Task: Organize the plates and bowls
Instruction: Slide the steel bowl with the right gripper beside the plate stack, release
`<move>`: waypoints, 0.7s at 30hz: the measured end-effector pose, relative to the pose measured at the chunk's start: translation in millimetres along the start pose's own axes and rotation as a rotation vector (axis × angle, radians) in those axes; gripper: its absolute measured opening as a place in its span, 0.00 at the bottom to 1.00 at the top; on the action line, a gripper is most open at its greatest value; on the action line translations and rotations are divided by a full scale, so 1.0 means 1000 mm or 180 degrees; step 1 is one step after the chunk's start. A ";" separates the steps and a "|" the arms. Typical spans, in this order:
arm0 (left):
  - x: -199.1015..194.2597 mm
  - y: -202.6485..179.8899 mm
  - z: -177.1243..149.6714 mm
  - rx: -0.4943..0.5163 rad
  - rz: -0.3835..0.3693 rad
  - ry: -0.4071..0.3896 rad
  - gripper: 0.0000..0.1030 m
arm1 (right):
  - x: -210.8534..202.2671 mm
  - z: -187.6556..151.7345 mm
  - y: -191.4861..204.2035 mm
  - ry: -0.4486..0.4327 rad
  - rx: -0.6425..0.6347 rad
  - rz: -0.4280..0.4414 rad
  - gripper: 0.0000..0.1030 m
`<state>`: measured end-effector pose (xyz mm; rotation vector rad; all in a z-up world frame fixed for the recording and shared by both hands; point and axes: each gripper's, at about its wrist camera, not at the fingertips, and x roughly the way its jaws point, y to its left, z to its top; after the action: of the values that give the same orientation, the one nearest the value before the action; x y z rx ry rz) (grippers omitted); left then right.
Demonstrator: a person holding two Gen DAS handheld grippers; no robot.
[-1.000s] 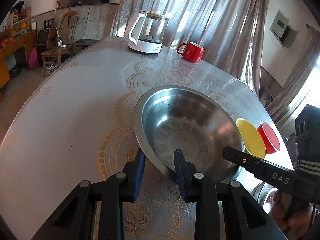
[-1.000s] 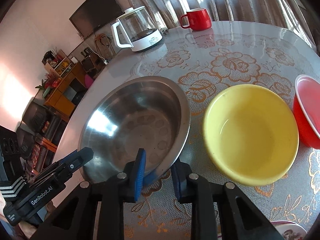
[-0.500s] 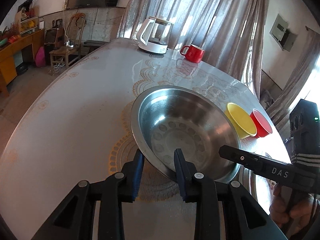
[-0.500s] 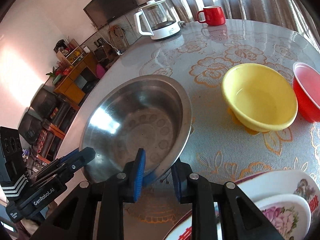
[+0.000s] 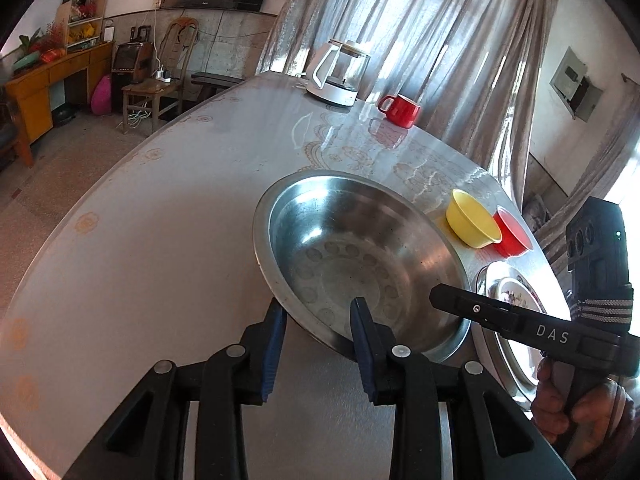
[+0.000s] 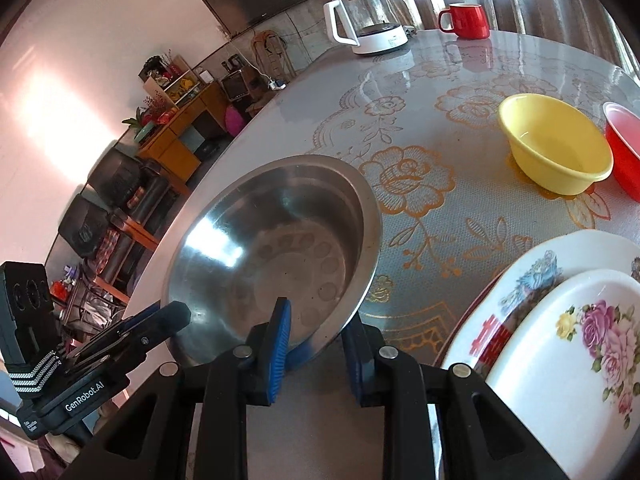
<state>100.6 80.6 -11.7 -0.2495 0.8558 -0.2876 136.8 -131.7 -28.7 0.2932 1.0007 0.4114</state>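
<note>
Across the round bench (image 6: pixel 460 92), a glossy grey cover with gold rose and lace patterns is spread. Over its near part a wide, shallow steel bowl (image 5: pixel 360 256) with a flat rim and a ring of stamped circles in its base is held by both tongs. Its near rim is clamped by the left tongs (image 5: pixel 318 336) between blue ribbed pads, whose jaws have just been opening slightly, and its other edge by the right tongs (image 6: pixel 316 344). Beside it, white flowered plates (image 6: pixel 560 332) are stacked. Further off stand a smooth yellow plastic bowl (image 6: pixel 554 144), touching a red one (image 6: pixel 624 148), a glass kettle (image 6: pixel 366 16) and a red mug (image 6: pixel 466 20). "DAS" and "GenRobot.AI" are printed on the black tong bodies.
</note>
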 end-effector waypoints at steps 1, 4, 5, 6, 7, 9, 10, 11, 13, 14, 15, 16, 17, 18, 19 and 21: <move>-0.002 0.001 -0.002 0.0000 0.0007 0.0002 0.32 | 0.000 -0.002 0.002 0.0005 -0.0008 0.0009 0.24; -0.007 0.001 -0.006 -0.0005 0.0029 -0.0001 0.32 | -0.001 -0.009 0.008 0.0016 -0.0032 0.0024 0.24; -0.008 0.001 -0.007 0.0000 0.0042 0.0001 0.32 | -0.001 -0.010 0.009 0.0020 -0.0040 0.0030 0.24; -0.009 0.001 -0.009 0.0009 0.0065 0.0005 0.32 | 0.000 -0.012 0.010 0.0025 -0.0047 0.0035 0.24; -0.010 0.000 -0.010 0.0021 0.0099 0.0008 0.33 | 0.000 -0.012 0.010 0.0034 -0.0049 0.0041 0.24; -0.012 -0.001 -0.013 0.0048 0.0177 0.0002 0.33 | 0.002 -0.015 0.014 0.0039 -0.0069 0.0026 0.24; -0.014 -0.001 -0.016 0.0064 0.0210 -0.0004 0.34 | 0.002 -0.016 0.015 0.0035 -0.0092 0.0011 0.24; -0.015 -0.002 -0.017 0.0077 0.0235 -0.0007 0.34 | 0.002 -0.017 0.017 0.0031 -0.0108 0.0000 0.24; -0.018 -0.002 -0.019 0.0091 0.0290 -0.0034 0.34 | 0.002 -0.019 0.019 0.0028 -0.0130 -0.0011 0.25; -0.019 -0.003 -0.019 0.0117 0.0346 -0.0057 0.34 | 0.001 -0.019 0.019 0.0015 -0.0141 -0.0020 0.25; -0.021 -0.004 -0.019 0.0151 0.0410 -0.0083 0.34 | 0.000 -0.019 0.019 0.0003 -0.0152 -0.0027 0.26; -0.023 -0.004 -0.019 0.0174 0.0454 -0.0104 0.35 | -0.001 -0.019 0.019 -0.0004 -0.0156 -0.0027 0.26; -0.024 -0.003 -0.019 0.0179 0.0480 -0.0116 0.36 | -0.001 -0.019 0.018 -0.0008 -0.0150 -0.0021 0.26; -0.026 -0.002 -0.019 0.0172 0.0494 -0.0126 0.36 | -0.001 -0.019 0.017 -0.0014 -0.0134 -0.0014 0.27; -0.027 0.000 -0.019 0.0168 0.0508 -0.0130 0.36 | -0.002 -0.019 0.016 -0.0022 -0.0119 0.0002 0.28; -0.030 -0.001 -0.019 0.0202 0.0581 -0.0150 0.36 | -0.006 -0.019 0.014 -0.0050 -0.0104 0.0010 0.28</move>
<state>66.9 88.2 -2.6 -0.1176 0.8153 -0.1376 115.2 -121.2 -28.2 0.2682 0.9773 0.4273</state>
